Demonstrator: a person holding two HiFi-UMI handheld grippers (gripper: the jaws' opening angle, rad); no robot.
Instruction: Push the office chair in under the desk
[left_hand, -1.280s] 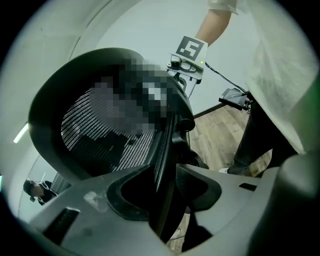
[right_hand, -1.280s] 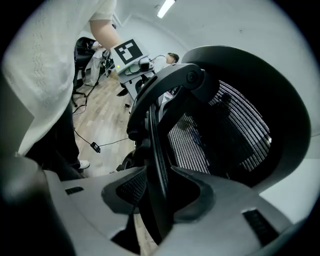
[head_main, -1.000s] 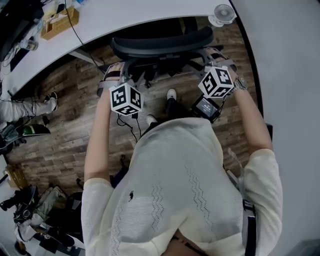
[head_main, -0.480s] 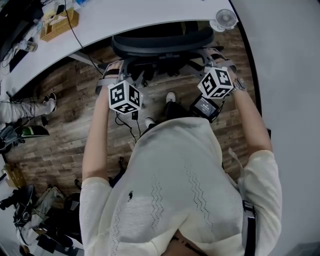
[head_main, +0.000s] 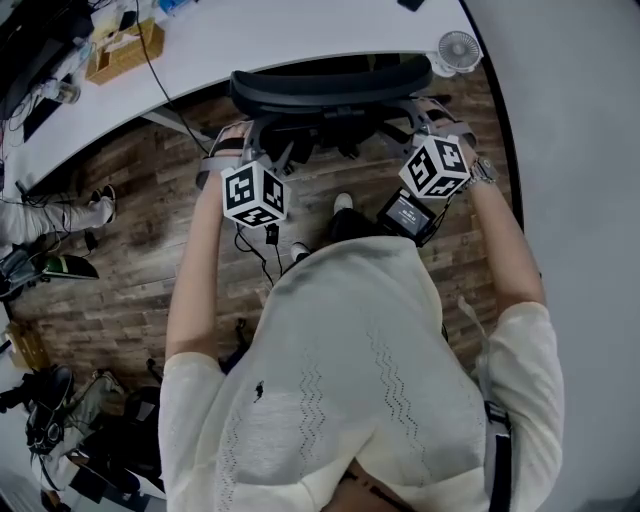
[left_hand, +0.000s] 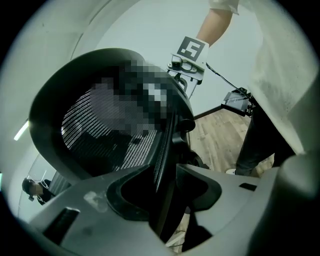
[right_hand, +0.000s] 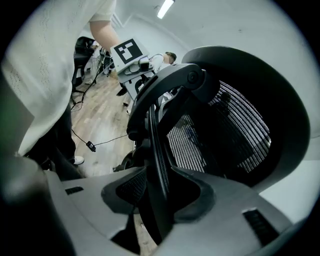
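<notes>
The black office chair (head_main: 330, 88) stands at the white desk (head_main: 260, 40), its seat hidden under the desktop and its mesh backrest facing me. My left gripper (head_main: 235, 140) is shut on the backrest's left edge. My right gripper (head_main: 432, 112) is shut on its right edge. In the left gripper view the backrest's thin rim (left_hand: 165, 150) runs between the pads of the left gripper (left_hand: 165, 185). The right gripper view shows the same rim (right_hand: 156, 150) clamped in the right gripper (right_hand: 160, 190), with the mesh (right_hand: 225, 135) beyond.
A small white fan (head_main: 458, 48) sits at the desk's right corner and a wooden box (head_main: 122, 50) at its left. A grey wall (head_main: 570, 150) runs close along the right. A cable (head_main: 270, 245) lies on the wood floor. Bags and gear (head_main: 60, 420) crowd the lower left.
Both grippers and the chair have moved forward toward the desk together. The backrest now sits closer to the desk's edge.
</notes>
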